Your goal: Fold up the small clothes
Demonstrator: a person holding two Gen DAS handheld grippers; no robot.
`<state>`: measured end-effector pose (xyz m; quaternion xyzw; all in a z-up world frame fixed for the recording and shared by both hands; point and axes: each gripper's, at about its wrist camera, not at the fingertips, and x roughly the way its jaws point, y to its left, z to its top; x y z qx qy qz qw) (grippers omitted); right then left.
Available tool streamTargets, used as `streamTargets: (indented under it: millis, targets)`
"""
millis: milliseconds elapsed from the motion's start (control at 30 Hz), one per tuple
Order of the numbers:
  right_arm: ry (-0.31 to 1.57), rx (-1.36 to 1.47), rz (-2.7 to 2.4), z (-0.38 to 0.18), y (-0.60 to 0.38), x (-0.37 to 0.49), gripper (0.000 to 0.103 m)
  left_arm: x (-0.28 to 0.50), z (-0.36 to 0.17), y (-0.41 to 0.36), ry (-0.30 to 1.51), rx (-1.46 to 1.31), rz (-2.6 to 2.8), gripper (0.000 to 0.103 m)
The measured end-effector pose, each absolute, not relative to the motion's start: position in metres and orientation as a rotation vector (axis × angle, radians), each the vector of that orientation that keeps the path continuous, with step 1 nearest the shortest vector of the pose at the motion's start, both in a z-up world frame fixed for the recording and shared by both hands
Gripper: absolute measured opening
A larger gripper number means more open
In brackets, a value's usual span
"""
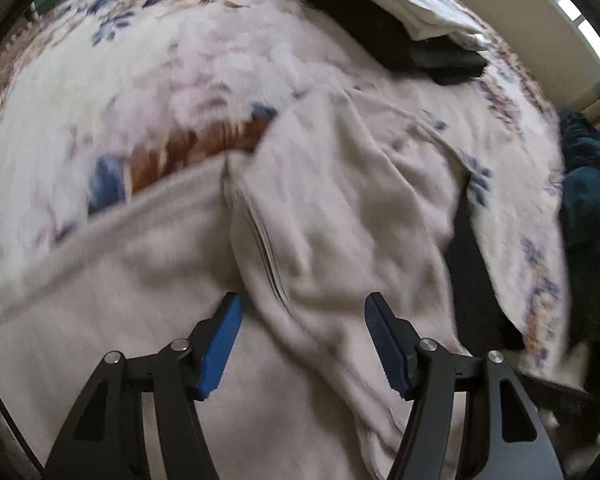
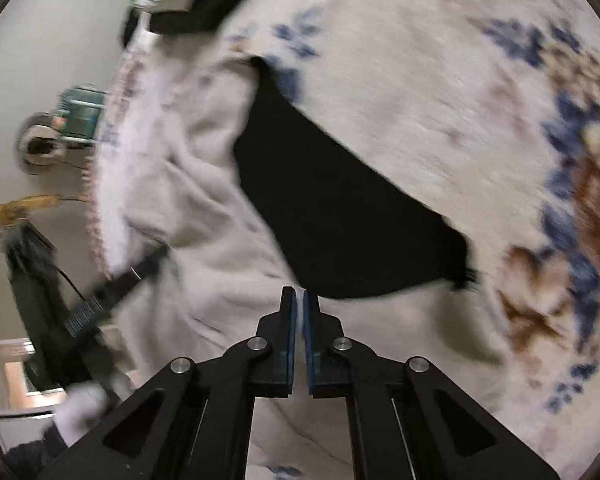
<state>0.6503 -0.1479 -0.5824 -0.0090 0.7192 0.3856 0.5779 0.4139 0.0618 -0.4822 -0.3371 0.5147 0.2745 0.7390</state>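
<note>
A cream-white garment (image 1: 320, 216) lies rumpled on a floral bedspread (image 1: 120, 80). My left gripper (image 1: 302, 304) is open just above it, blue pads on either side of a raised fold. In the right wrist view my right gripper (image 2: 299, 294) is shut on a thin edge of the same white garment (image 2: 204, 240). A black garment (image 2: 332, 216) lies on the bedspread (image 2: 440, 80) just beyond the right fingertips, partly under the white one. It also shows in the left wrist view (image 1: 476, 280) at the right.
A stack of folded dark and white clothes (image 1: 400, 28) sits at the far edge of the bed. A dark teal cloth (image 1: 592, 200) lies off the right side. In the right wrist view the other gripper's black arm (image 2: 112, 292) and the room floor are at left.
</note>
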Motion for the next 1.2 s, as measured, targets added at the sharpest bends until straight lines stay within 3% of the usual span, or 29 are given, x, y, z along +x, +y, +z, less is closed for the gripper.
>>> streamTargets:
  millis: [67,133,200,233,567,600,633,700,867,900,933,1000,1200]
  targets:
    - [1.673,-0.031,0.888,-0.579,-0.157,0.651,0.009,0.430,-0.493,0.074,1.168,-0.676,0.613,0.061]
    - [1.681,-0.005,0.875,-0.576,-0.168,0.652,0.032,0.444,-0.502,0.086,1.196,-0.639,0.617,0.065]
    - [1.683,0.008,0.872,-0.574,-0.176,0.653,0.049,0.456,-0.504,0.095,1.206,-0.613,0.620,0.068]
    - [1.674,0.006,0.868,-0.573,-0.180,0.653,0.052,0.460,-0.504,0.098,1.209,-0.616,0.624,0.069]
    - [1.682,-0.208,0.854,-0.564,-0.198,0.628,0.052,0.465,-0.494,0.112,1.183,-0.585,0.646,0.069]
    - [1.684,-0.247,0.852,-0.567,-0.200,0.623,0.049,0.463,-0.494,0.113,1.181,-0.588,0.647,0.069]
    - [1.680,-0.257,0.866,-0.569,-0.203,0.618,0.031,0.463,-0.494,0.113,1.179,-0.587,0.649,0.069]
    - [1.677,-0.280,0.882,-0.573,-0.205,0.610,0.015,0.464,-0.494,0.111,1.180,-0.582,0.651,0.069]
    - [1.683,-0.244,0.861,-0.575,-0.222,0.609,0.018,0.433,-0.473,0.089,1.143,-0.544,0.613,0.069]
    - [1.691,-0.179,0.835,-0.573,-0.233,0.614,0.031,0.416,-0.465,0.078,1.127,-0.529,0.603,0.069]
    - [1.685,-0.135,0.804,-0.570,-0.246,0.619,0.052,0.398,-0.458,0.067,1.115,-0.502,0.606,0.069]
    - [1.659,-0.055,0.762,-0.565,-0.270,0.623,0.070,0.348,-0.444,0.034,1.109,-0.445,0.590,0.069]
    - [1.702,0.140,0.660,-0.580,-0.323,0.627,0.073,0.243,-0.432,-0.056,1.235,-0.297,0.569,0.069]
